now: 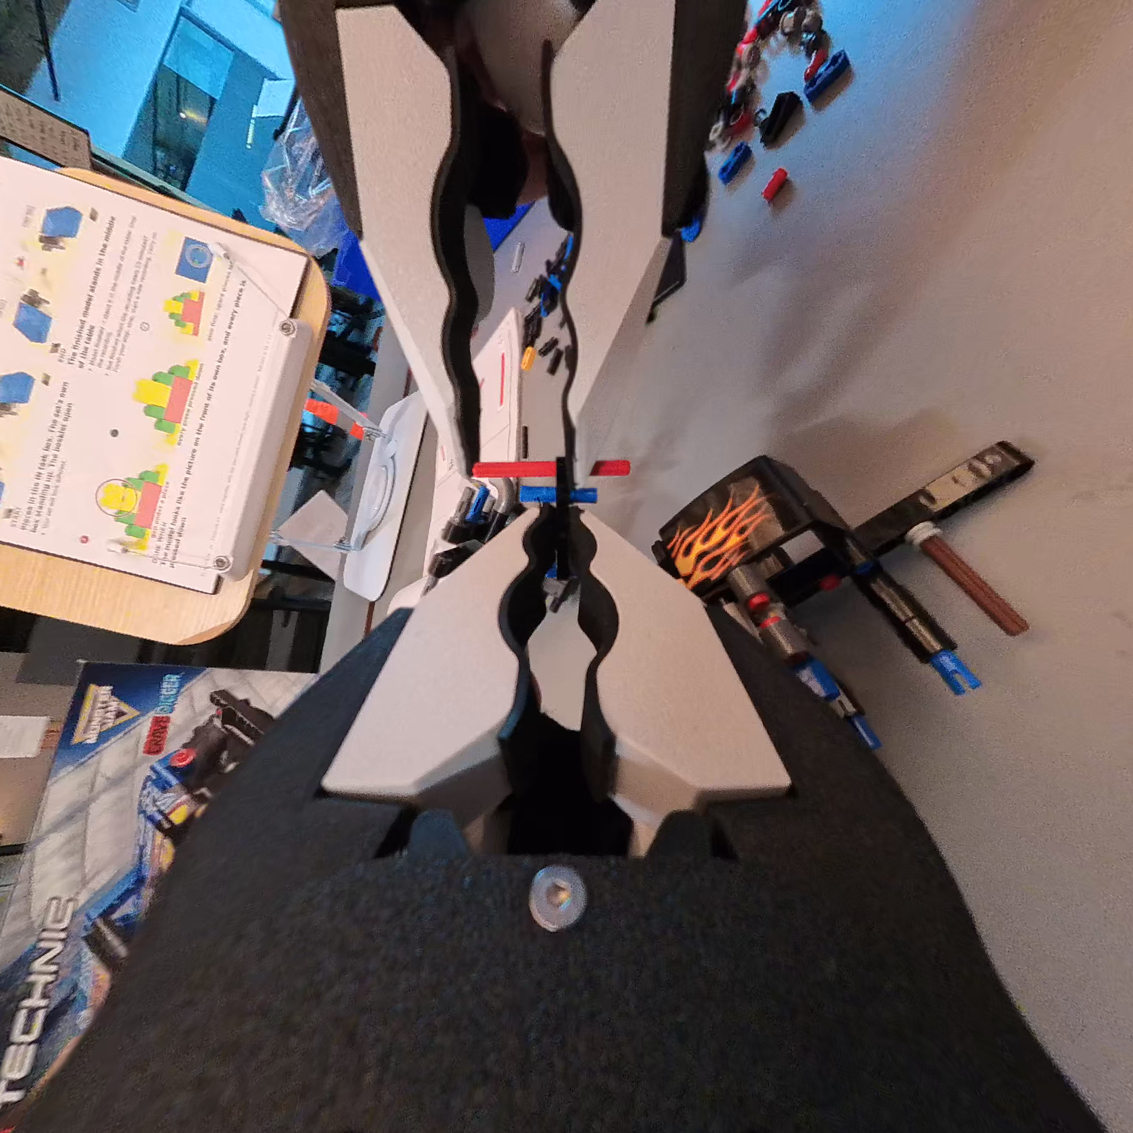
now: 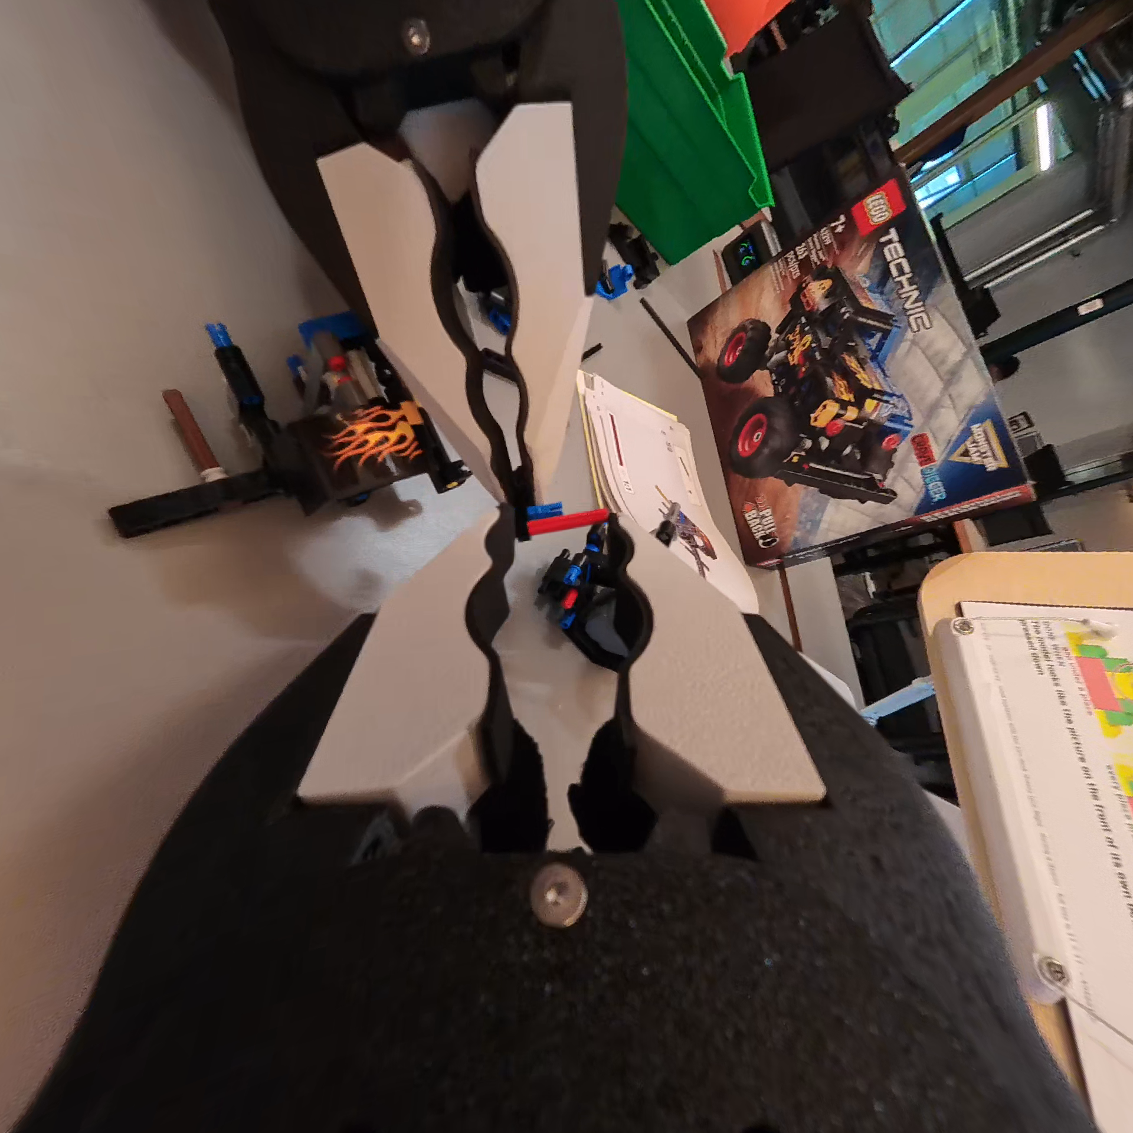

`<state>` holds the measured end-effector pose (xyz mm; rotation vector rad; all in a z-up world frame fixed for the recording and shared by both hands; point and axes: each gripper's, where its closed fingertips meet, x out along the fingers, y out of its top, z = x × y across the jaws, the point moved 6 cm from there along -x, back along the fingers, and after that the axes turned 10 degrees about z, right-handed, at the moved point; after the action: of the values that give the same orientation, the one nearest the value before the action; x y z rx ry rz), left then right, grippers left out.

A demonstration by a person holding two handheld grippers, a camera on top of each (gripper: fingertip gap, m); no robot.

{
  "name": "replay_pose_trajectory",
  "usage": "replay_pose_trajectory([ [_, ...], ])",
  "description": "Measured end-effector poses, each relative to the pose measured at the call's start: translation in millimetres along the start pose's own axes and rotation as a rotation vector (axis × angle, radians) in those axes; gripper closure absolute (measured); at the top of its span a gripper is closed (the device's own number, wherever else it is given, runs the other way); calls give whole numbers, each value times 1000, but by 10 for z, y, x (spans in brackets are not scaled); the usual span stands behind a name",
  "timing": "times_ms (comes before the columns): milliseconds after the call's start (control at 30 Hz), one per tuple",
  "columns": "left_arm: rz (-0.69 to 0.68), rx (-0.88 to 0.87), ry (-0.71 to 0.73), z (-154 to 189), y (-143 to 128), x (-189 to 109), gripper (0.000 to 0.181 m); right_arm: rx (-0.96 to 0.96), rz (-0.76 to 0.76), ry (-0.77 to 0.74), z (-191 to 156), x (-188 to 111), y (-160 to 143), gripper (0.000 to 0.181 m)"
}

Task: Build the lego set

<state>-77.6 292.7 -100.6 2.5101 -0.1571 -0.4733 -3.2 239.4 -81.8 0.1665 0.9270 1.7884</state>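
My left gripper (image 1: 561,521) is shut on a thin black beam (image 1: 561,539) held edge-on above the white table (image 1: 950,306). A red axle (image 1: 515,469) and a blue pin (image 1: 530,495) pass through the beam. My right gripper (image 2: 555,518) comes in from the opposite side. The red axle (image 2: 567,523) spans its narrow gap: one fingertip (image 2: 613,527) touches the axle's end, the other (image 2: 499,521) sits by the black beam (image 2: 522,509). The right gripper also shows at the top of the left wrist view (image 1: 521,460), the left gripper at the top of the right wrist view (image 2: 518,484).
A part-built black model with a flame sticker (image 1: 729,539) (image 2: 374,441) lies on the table, a brown axle (image 1: 975,582) sticking out. Loose pieces (image 1: 778,92) (image 2: 576,582), the booklet (image 2: 644,453), the set's box (image 2: 858,380), a green bin (image 2: 686,141) and a wooden board with a sheet (image 1: 153,398) surround it. Less than 4 cm separates the two grippers' tips.
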Motion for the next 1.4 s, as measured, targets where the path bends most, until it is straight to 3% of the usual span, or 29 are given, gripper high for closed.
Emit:
replay_pose_trajectory([
  [533, -35, 47, 52, -17, 34, -4, 180, -100, -85, -41, 7, 4, 16, 154],
  [567, -26, 44, 68, -39, 44, -13, 180, -102, -79, -38, 7, -1, 18, 156],
  [600, -16, 38, 86, -77, 66, -33, 180, -115, -74, -11, -36, 0, 23, 178],
  [700, 0, 34, 95, -101, 94, -61, 181, -178, -66, -44, -27, -2, 51, 178],
  [833, 3, -22, 68, -122, 38, -60, 180, -124, -56, -52, -6, 27, 56, 177],
  [967, -10, -94, 43, -136, -31, -37, 179, -39, -29, -26, -7, 12, 34, 160],
  [1100, 20, -218, 7, -159, -62, -30, 179, -23, -57, 17, -46, 10, -46, 131],
  [1400, 37, -247, -5, -176, -67, -37, 179, -73, -139, 61, -145, 53, -83, 127],
])
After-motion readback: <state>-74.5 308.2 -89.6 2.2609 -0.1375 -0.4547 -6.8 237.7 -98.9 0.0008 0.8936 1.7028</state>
